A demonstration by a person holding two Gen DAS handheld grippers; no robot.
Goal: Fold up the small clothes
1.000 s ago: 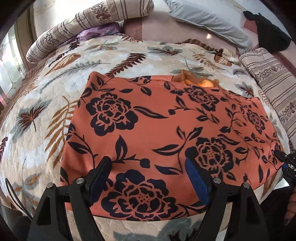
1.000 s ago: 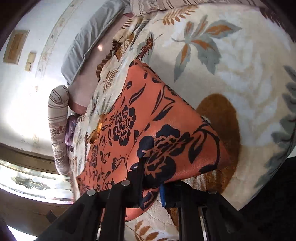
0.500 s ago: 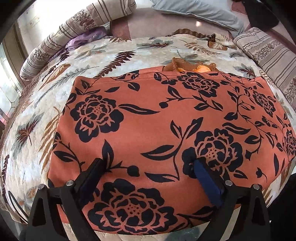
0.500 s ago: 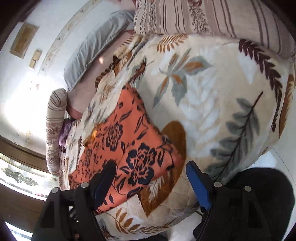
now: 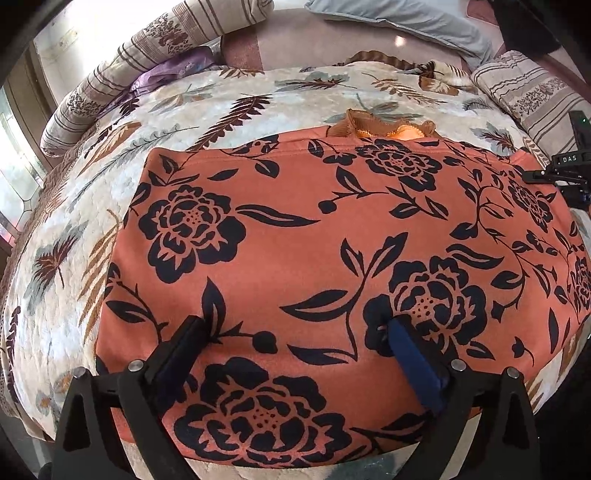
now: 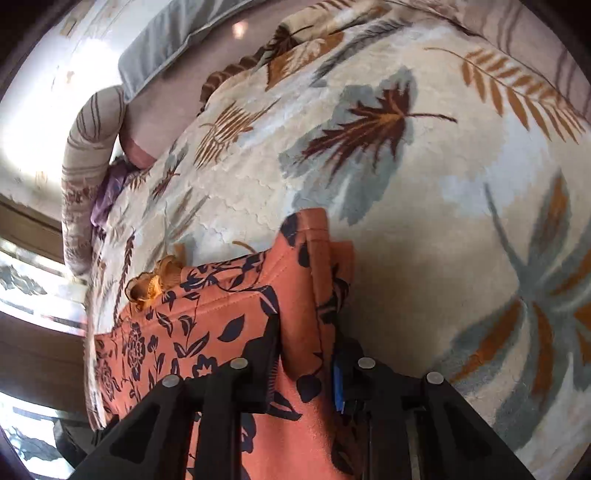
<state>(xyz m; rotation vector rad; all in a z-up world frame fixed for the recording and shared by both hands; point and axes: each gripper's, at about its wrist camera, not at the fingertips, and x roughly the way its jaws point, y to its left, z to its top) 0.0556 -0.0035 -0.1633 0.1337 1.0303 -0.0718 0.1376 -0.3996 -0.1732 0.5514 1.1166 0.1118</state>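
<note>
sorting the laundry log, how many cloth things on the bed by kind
orange floral garment: 1
ruffled orange-brown piece peeking from behind it: 1
purple cloth: 1
striped pillows: 2
grey pillow: 1
leaf-print blanket: 1
total: 7

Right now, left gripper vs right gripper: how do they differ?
The left gripper is wide open over the flat orange garment, gripping nothing. The right gripper, jaws just closing, pinches a garment edge fold. Both are black with a blue pad, angled down at the bed.

Left gripper (image 5: 299,332) fingers (image 5: 417,354) wide apart over orange floral garment (image 5: 295,229)
</note>
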